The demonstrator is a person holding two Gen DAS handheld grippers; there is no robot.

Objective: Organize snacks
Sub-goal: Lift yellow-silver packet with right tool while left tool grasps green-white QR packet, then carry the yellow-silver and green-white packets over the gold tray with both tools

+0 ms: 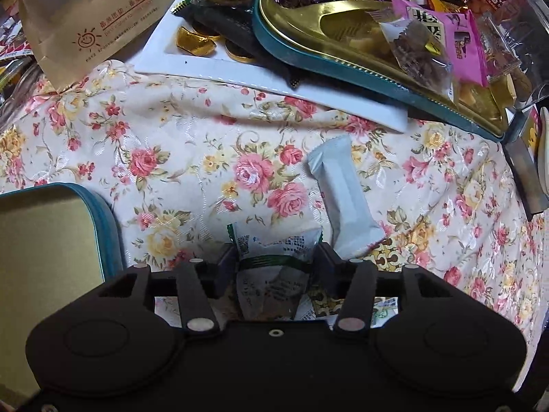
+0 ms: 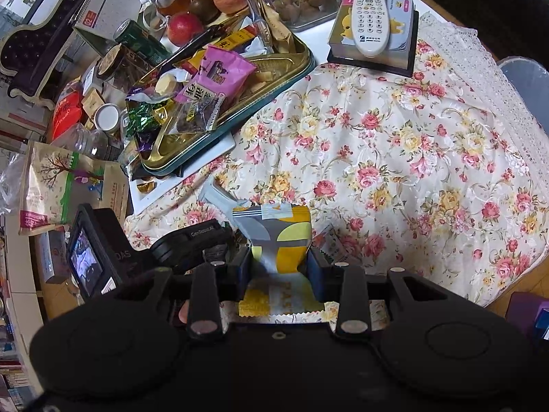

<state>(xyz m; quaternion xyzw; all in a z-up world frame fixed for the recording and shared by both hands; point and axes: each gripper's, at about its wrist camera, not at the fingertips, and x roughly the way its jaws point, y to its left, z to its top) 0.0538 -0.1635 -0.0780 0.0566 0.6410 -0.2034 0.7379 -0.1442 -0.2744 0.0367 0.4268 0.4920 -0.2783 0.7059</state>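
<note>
Black jaws of the left gripper (image 1: 274, 264) stand at their widest, and between them sits a green-and-white snack packet (image 1: 274, 257) on the floral tablecloth (image 1: 171, 144); the pads look clear of its sides, so nothing is pinched there. Just past that packet lies a plain white wrapped bar (image 1: 343, 202), angled away towards the far side, touching nothing but the cloth. Over on the left edge, an open teal tin with a gold inside (image 1: 44, 240) waits empty-faced beside the gripper. Up ahead, a second teal-rimmed gold tray (image 1: 343, 79) is heaped with purple, green and pink wrappers and rests partly on a white rectangular plate (image 1: 192, 65) carrying gold foil coins. A brown paper bag with a red sun print (image 1: 92, 20) crowds the far left corner. Now the right gripper (image 2: 278, 267): its jaws are partly closed and clamped on a grey, yellow and orange patterned pouch (image 2: 278, 233), pads pressed to both sides, the pouch standing up above the cloth-covered bench. Beyond it, a white remote control (image 2: 372, 17) lies on a yellow cartoon-bear box (image 2: 401, 24), well apart from the action, with red apples (image 2: 185, 27) behind the heaped tray.
</note>
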